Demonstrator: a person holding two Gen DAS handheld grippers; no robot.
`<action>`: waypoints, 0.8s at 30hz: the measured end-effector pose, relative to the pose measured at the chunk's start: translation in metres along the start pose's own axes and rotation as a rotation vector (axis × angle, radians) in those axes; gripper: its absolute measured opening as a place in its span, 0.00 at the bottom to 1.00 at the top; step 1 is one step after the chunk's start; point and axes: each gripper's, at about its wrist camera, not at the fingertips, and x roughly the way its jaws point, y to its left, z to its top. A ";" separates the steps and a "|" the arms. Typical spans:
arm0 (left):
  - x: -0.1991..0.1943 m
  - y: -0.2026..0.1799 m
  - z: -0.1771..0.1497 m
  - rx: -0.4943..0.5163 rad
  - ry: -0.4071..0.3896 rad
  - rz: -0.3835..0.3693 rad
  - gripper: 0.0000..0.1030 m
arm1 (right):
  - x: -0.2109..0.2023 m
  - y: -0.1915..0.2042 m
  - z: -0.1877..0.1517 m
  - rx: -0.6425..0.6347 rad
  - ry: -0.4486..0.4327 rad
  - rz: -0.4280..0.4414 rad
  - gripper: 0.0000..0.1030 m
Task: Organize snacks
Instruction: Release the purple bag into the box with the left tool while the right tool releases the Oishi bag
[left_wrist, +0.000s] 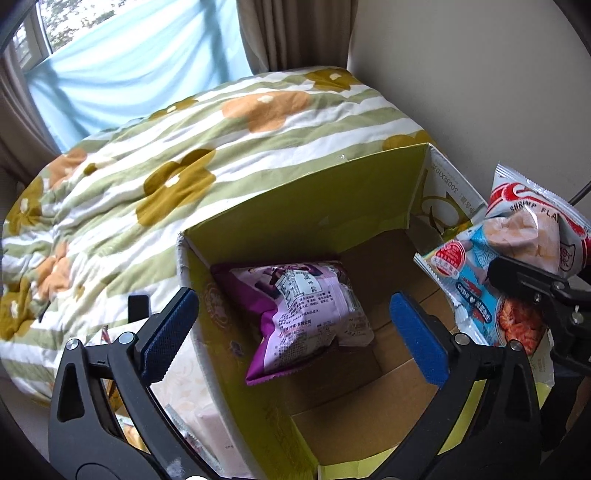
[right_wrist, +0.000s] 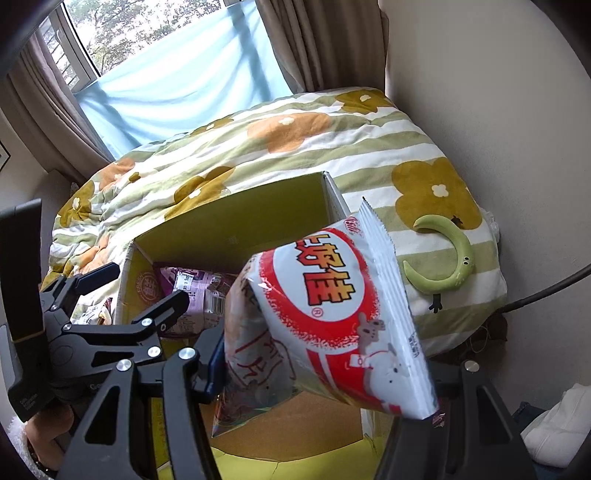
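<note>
Purple snack bag (left_wrist: 306, 314) alone inside open cardboard box (left_wrist: 295, 206)

Bed (left_wrist: 258, 155) under a green-striped floral quilt (right_wrist: 295, 147) stands against a plain beige wall (left_wrist: 480, 74). Behind it, a daylit window (right_wrist: 129, 26) with a light blue sheet (left_wrist: 129, 74) and brown curtains (right_wrist: 321, 40).

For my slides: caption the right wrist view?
Right claw holds shrimp-chip bag above open cardboard box.

a floral quilt (left_wrist: 221, 155) covers the bed below curtains (right_wrist: 325, 40).
</note>
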 end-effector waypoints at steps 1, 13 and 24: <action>-0.004 0.002 -0.004 -0.012 0.001 0.006 0.99 | 0.002 0.001 0.004 -0.011 0.004 0.021 0.57; -0.033 0.025 -0.047 -0.139 0.022 0.035 0.99 | 0.050 0.021 0.036 -0.199 0.063 -0.003 0.62; -0.044 0.035 -0.065 -0.212 0.024 0.065 0.99 | 0.053 0.016 0.017 -0.249 0.040 -0.005 1.00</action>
